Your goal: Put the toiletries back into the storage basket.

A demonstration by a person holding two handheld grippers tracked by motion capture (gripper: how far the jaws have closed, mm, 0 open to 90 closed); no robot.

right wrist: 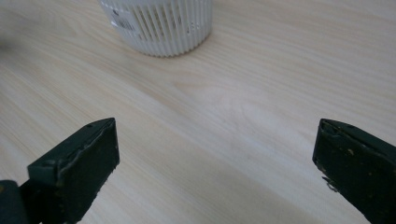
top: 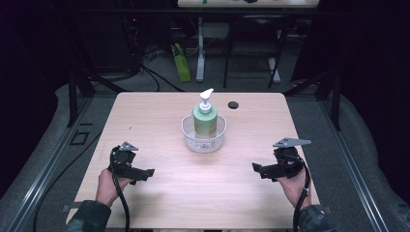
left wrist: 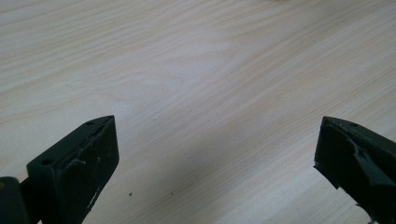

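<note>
**Grippers wide, bottle in basket**

Nearest the person, black left gripper [top: 146, 173] and black right gripper [top: 257, 168] hover over the pale wood-grain table [top: 159, 116], jaws wide, empty. Mid-table, a ribbed white plastic basket [top: 204, 137] holds a green pump bottle [top: 205, 119]. Beyond lies a small black disc [top: 233, 105].

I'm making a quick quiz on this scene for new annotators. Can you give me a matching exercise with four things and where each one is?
Things:
1. pump bottle
2. basket
3. black disc
4. left gripper

Places:
A. centre of the table
B. far part of the table, right of the bottle
C. standing inside the basket
D. near the table's front left, jaws open

Pairs: 1-C, 2-A, 3-B, 4-D
</note>
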